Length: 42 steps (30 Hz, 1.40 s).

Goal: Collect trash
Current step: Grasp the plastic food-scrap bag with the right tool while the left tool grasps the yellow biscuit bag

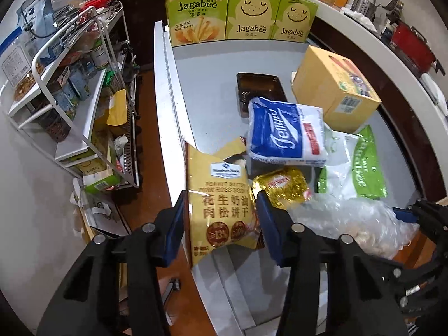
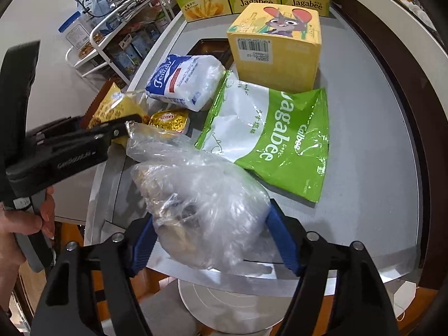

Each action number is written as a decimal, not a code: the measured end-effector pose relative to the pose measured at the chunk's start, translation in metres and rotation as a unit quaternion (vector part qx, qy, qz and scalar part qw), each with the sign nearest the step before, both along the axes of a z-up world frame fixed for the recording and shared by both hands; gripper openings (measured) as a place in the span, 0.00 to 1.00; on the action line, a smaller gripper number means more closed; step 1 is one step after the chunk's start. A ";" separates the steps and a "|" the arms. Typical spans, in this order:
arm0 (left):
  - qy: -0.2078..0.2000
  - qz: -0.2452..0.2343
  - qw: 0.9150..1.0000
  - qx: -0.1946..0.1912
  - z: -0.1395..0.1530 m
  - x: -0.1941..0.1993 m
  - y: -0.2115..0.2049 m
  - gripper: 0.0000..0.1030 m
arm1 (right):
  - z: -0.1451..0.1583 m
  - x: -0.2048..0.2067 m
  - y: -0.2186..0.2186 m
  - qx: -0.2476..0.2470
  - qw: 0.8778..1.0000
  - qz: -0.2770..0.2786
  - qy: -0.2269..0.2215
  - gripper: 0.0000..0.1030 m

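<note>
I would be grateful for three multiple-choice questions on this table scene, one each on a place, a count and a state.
1. Where does the gold butter pack lie?
A. Beside the blue-and-white tissue pack
B. On top of the yellow box
C. On the floor

2. How many green Jagabee boxes stand at the back of the table?
A. One
B. Three
C. Five

3. What is the left gripper doing?
A. Hanging open over bare table
B. Closed on the yellow biscuit bag
C. Holding a spoon

Answers: 1 A, it sits just in front of the tissues; 2 B, three stand in a row; 3 B, both fingers press the bag's sides.
</note>
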<state>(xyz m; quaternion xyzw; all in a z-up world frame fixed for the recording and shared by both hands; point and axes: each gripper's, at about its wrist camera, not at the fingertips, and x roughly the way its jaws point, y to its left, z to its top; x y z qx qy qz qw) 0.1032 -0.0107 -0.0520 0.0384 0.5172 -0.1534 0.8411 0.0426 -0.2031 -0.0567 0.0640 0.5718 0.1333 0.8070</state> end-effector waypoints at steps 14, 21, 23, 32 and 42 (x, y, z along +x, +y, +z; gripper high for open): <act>0.019 0.015 0.999 -0.041 0.005 -0.021 0.002 0.60 | 0.010 -0.008 -0.026 0.028 0.999 -0.021 0.006 0.67; 0.018 0.008 0.999 -0.034 -0.001 -0.012 -0.010 0.70 | 0.012 -0.005 -0.025 0.031 0.999 -0.019 0.004 0.67; 0.018 -0.009 0.999 -0.033 -0.001 -0.013 -0.017 0.69 | 0.012 -0.006 -0.026 0.032 0.999 -0.018 0.004 0.67; 0.035 -0.052 0.997 -0.044 -0.007 -0.031 -0.035 0.72 | 0.014 -0.009 -0.042 0.014 1.000 -0.025 -0.003 0.67; 0.036 -0.011 0.999 -0.029 -0.008 -0.035 -0.028 0.89 | 0.004 -0.009 -0.044 -0.020 1.000 -0.017 0.000 0.68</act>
